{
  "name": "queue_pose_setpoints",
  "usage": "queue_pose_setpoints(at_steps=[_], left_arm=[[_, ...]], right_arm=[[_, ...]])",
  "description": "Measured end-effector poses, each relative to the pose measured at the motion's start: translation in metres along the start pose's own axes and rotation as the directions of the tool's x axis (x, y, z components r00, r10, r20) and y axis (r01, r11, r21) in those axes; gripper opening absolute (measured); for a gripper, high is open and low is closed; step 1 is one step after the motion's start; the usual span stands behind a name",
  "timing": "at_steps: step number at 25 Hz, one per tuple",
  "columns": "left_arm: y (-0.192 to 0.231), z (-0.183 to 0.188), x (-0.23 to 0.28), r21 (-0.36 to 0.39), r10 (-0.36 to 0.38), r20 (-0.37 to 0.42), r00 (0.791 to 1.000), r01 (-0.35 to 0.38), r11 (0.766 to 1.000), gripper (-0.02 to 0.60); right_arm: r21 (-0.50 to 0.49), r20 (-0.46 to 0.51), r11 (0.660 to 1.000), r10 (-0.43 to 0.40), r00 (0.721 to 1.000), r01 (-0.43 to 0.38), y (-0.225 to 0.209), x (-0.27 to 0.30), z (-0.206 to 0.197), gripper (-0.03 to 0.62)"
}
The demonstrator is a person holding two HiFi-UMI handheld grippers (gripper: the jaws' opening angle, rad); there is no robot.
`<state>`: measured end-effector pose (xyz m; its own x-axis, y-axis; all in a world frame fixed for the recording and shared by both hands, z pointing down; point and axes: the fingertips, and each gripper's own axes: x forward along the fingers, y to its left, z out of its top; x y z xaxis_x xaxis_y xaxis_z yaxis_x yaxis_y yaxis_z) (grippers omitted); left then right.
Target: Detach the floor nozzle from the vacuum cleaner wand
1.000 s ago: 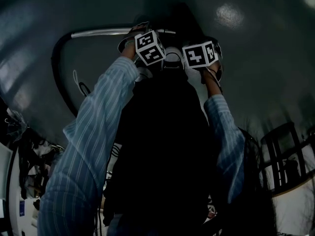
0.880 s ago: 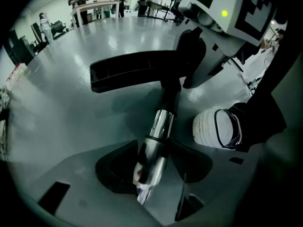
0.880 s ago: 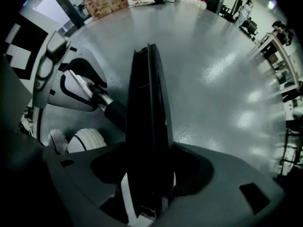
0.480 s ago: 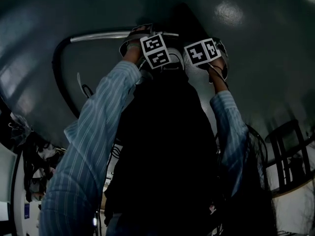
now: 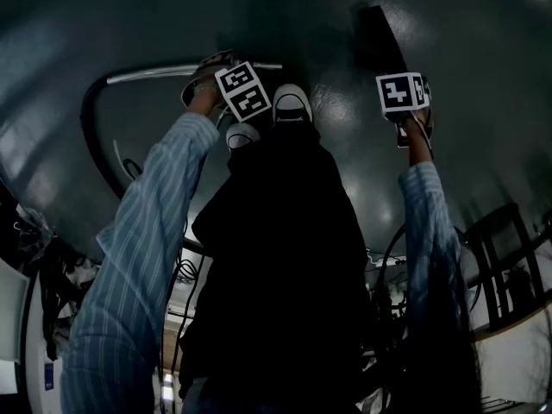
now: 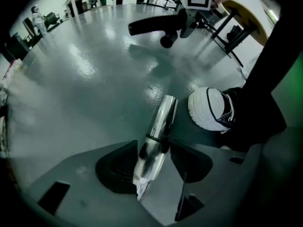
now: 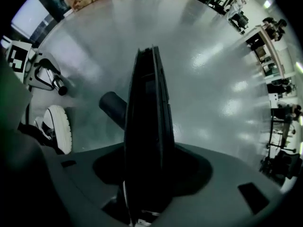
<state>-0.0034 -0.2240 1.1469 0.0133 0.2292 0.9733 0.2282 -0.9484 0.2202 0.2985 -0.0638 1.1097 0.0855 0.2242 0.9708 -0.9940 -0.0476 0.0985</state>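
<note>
In the head view my left gripper (image 5: 216, 74) is shut on the chrome wand (image 5: 164, 71), which lies across the floor to the left. The left gripper view shows the wand's bare open end (image 6: 161, 124) pinched between the pads of that gripper (image 6: 154, 161). The black floor nozzle (image 5: 378, 34) hangs apart from the wand, to the right, and my right gripper (image 5: 402, 93) is shut on it. Seen from the right gripper (image 7: 149, 171), the nozzle (image 7: 149, 117) fills the gap between the jaws, its round neck (image 7: 112, 106) sticking out left.
A black hose (image 5: 90, 132) curves from the wand back toward the person. White shoes (image 5: 291, 103) stand between the two grippers. Chairs and a table (image 5: 504, 266) are at the right, clutter (image 5: 43, 274) at the lower left. The floor is glossy grey.
The right gripper has swung to the right with the nozzle, which has come off the wand's end. The left gripper has stayed on the wand, shifting only slightly.
</note>
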Motion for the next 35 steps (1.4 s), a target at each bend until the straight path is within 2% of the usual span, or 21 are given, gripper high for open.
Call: queue_pose_setpoints(at_steps=[4, 8, 11, 14, 17, 21, 24, 27, 31, 35], left_arm=[[0.007, 0.003, -0.029, -0.173, 0.018, 0.062, 0.998, -0.007, 0.985, 0.218], [0.001, 0.001, -0.063, -0.229, 0.022, 0.078, 0.997, -0.004, 0.973, 0.218], [-0.007, 0.001, -0.096, -0.281, 0.019, 0.094, 0.995, 0.008, 0.96, 0.218], [-0.016, 0.0, -0.141, -0.36, 0.018, 0.127, 0.992, 0.03, 0.932, 0.218], [-0.024, 0.006, -0.175, -0.422, 0.016, 0.159, 0.987, 0.053, 0.905, 0.218], [-0.033, 0.026, -0.201, -0.451, 0.009, 0.201, 0.98, 0.085, 0.889, 0.218], [-0.034, 0.03, -0.243, -0.475, 0.044, 0.238, 0.97, 0.077, 0.876, 0.218], [-0.05, 0.023, -0.297, -0.511, 0.085, 0.269, 0.959, 0.067, 0.857, 0.218], [-0.063, 0.019, -0.347, -0.565, 0.119, 0.314, 0.942, 0.084, 0.821, 0.218], [-0.072, 0.013, -0.388, -0.617, 0.158, 0.351, 0.923, 0.101, 0.78, 0.218]], right_arm=[[0.063, 0.025, 0.996, 0.063, 0.998, -0.064, 0.019, -0.019, -0.001, 0.227], [0.071, 0.015, 0.997, 0.035, 0.999, -0.036, 0.021, -0.059, -0.013, 0.226], [0.107, 0.055, 0.989, 0.1, 0.993, -0.105, 0.036, -0.085, -0.013, 0.225], [0.147, 0.119, 0.98, 0.117, 0.986, -0.134, 0.047, -0.135, -0.005, 0.225], [0.224, 0.21, 0.949, 0.176, 0.962, -0.223, 0.055, -0.161, 0.005, 0.225], [0.326, 0.243, 0.892, 0.239, 0.94, -0.312, 0.057, -0.175, 0.009, 0.225], [0.325, 0.306, 0.873, 0.267, 0.914, -0.364, 0.069, -0.216, 0.017, 0.224], [0.294, 0.346, 0.859, 0.314, 0.884, -0.42, 0.094, -0.27, 0.001, 0.222], [0.292, 0.392, 0.826, 0.358, 0.848, -0.483, 0.116, -0.32, -0.01, 0.219], [0.315, 0.453, 0.79, 0.362, 0.814, -0.527, 0.132, -0.361, -0.012, 0.21]])
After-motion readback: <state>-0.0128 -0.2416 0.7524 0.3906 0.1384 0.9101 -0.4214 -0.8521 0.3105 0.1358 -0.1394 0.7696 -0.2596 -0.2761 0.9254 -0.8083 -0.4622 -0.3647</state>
